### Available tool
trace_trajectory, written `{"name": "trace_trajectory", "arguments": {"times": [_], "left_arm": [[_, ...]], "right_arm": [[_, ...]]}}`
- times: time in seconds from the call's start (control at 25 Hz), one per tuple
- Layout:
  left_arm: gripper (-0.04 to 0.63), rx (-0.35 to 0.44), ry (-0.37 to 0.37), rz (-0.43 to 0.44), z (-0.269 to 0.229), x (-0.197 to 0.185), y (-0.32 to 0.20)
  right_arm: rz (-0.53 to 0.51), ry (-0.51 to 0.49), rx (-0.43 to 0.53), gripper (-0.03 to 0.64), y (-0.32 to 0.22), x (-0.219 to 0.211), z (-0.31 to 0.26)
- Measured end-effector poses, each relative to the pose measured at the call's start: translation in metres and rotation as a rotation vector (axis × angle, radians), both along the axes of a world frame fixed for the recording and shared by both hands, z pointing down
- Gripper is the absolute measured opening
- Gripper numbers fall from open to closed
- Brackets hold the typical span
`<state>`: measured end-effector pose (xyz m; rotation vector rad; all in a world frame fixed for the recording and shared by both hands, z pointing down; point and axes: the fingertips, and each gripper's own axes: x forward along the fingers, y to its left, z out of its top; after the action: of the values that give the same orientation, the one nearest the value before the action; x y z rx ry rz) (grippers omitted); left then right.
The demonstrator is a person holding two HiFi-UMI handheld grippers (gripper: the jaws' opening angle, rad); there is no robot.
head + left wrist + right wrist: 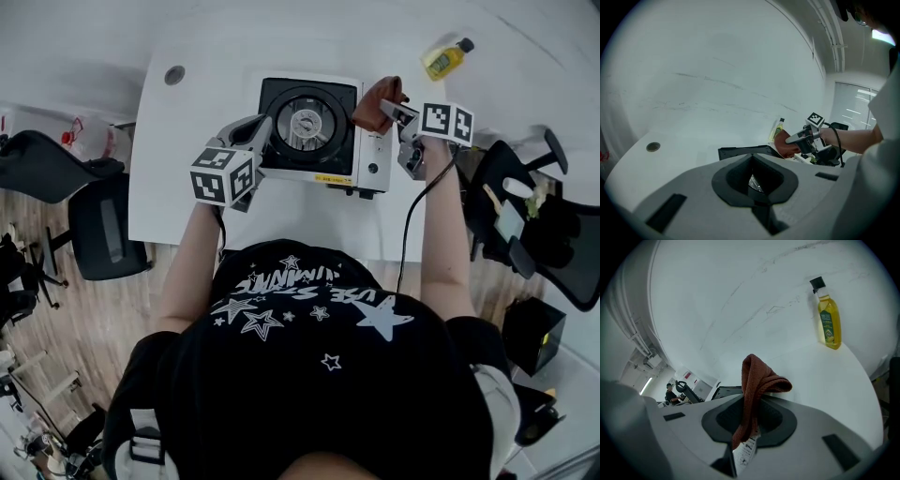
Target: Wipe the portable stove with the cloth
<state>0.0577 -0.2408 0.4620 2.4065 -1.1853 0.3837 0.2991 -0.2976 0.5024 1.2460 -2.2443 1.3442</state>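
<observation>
The portable stove (371, 161), white with a black top and a round burner (306, 123), stands mid-table. My left gripper (263, 134) rests at the stove's left edge, jaws together with nothing between them; its own view shows the burner through the jaw hollow (752, 159) and the stove's black edge (740, 152). My right gripper (392, 106) is shut on a brown cloth (377, 97) above the stove's right rear corner. In the right gripper view the folded cloth (757, 380) sticks up from the jaws (750, 401), a white label hanging below. The cloth (786, 143) also shows in the left gripper view.
A yellow bottle (444, 59) with a black cap stands on the table's far right, also in the right gripper view (828, 322). A round cable hole (174, 75) sits at the far left. Office chairs flank the white table (187, 206), left (103, 225) and right (525, 225).
</observation>
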Motion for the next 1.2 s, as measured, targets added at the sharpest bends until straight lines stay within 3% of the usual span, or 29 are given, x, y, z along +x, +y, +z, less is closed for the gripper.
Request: {"name": "trace_trajectory", "arguments": {"times": [0.4,0.64,1.0,1.2], "left_arm": [[0.009,0.010,0.002,-0.004,-0.003,0.006,0.006],[0.009,0.009,0.014,0.005,-0.004,0.000,0.014],[0.009,0.025,0.026,-0.012,-0.012,-0.031,0.022],[0.009,0.018,0.037,-0.039,-0.009,-0.058,0.022]], "right_arm": [[0.063,0.011,0.001,0.064,0.013,0.033,-0.001],[0.080,0.012,0.031,0.064,0.024,0.028,-0.015],[-0.088,-0.040,0.161,0.064,0.039,-0.062,-0.075],[-0.196,-0.051,0.156,0.064,0.047,-0.130,-0.077]]}}
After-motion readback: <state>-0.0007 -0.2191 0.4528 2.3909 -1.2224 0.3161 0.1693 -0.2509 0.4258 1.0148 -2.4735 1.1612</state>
